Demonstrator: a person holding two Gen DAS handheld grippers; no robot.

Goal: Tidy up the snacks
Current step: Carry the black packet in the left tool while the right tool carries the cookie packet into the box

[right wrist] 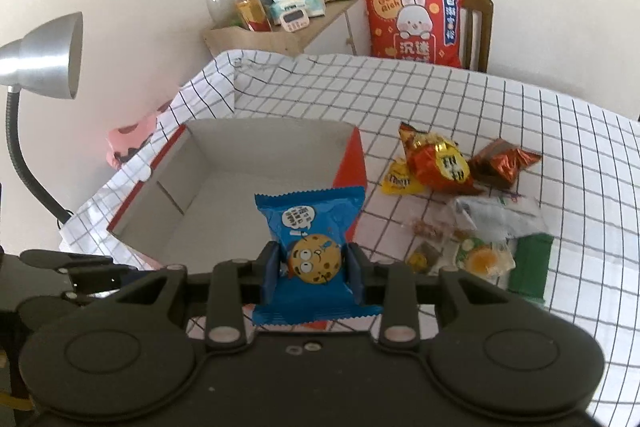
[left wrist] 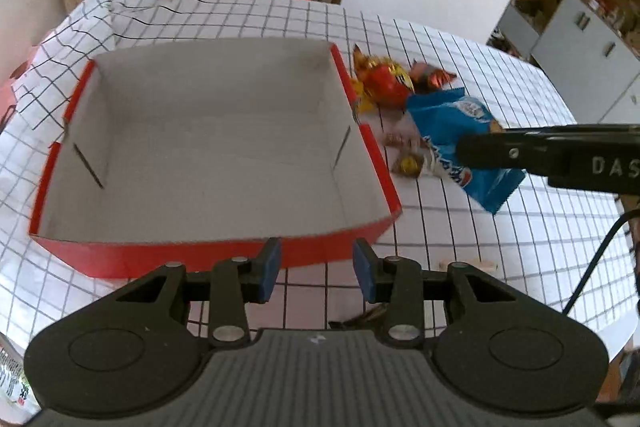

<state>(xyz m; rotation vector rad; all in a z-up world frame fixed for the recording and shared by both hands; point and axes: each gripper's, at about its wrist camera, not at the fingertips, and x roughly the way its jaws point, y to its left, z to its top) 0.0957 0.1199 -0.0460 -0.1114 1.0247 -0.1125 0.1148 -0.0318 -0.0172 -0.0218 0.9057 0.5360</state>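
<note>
At the far left of the right wrist view a silver gooseneck lamp [right wrist: 44, 57] leans over the table [right wrist: 580, 163], which wears a white cloth with a black grid. Next comes the red cardboard box [right wrist: 352, 163], open-topped, its grey inside bare. Behind it a wooden shelf [right wrist: 256, 41] carries a bottle, a tissue box and a small timer; their labels are too small to read. On a wooden chair sits a red cushion [right wrist: 416, 23] with a white rabbit and "Get Rich" in a yellow circle, plus Chinese characters.

The right tongs [right wrist: 316, 269] pinch a blue cookie packet [right wrist: 310, 227] by its sides, both pads pressed on the wrapper; it hangs just over the box's near right corner. Its print shows a cartoon chocolate-chip cookie face and a white speech bubble with unreadable text.

To the right lies the snack pile: a yellow M&M's pouch [right wrist: 398, 181], a red-and-gold foil bag [right wrist: 438, 163] with Chinese characters, a brown foil packet [right wrist: 502, 163], clear-wrapped sweets [right wrist: 486, 259] and a green packet [right wrist: 530, 267].

In the left wrist view, the left tongs [left wrist: 317, 269] stand partly spread with nothing between the blue pads, hovering at the box's near wall. The other tool's arm reads "DAS".
</note>
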